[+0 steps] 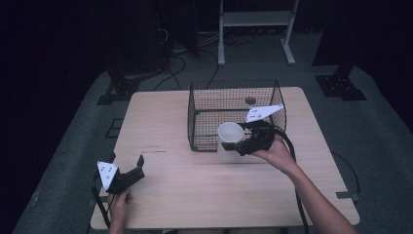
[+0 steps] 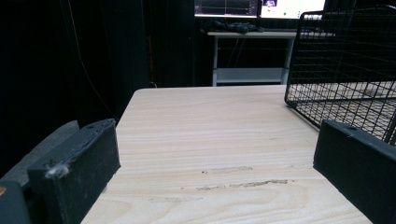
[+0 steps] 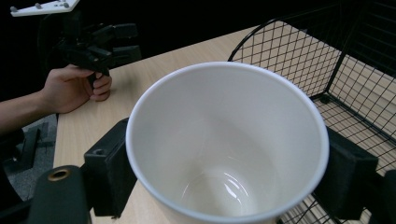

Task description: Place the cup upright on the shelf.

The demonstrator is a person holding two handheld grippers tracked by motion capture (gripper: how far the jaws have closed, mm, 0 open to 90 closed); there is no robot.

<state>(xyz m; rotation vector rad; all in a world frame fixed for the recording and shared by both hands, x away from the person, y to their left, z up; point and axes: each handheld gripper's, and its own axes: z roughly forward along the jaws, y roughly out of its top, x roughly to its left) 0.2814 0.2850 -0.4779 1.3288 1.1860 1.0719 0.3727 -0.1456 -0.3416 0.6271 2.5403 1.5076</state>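
Your right gripper [image 1: 237,146] is reaching forward from your outstretched right forearm, its jaws pressing in from both sides on what they are holding, with your right hand [image 1: 276,152] wrapping the grip from below and the grey plate facing up. Your left gripper [image 1: 139,165] is sitting low at the near left, jaws standing wide apart, your left hand [image 1: 118,200] gripping its handle.
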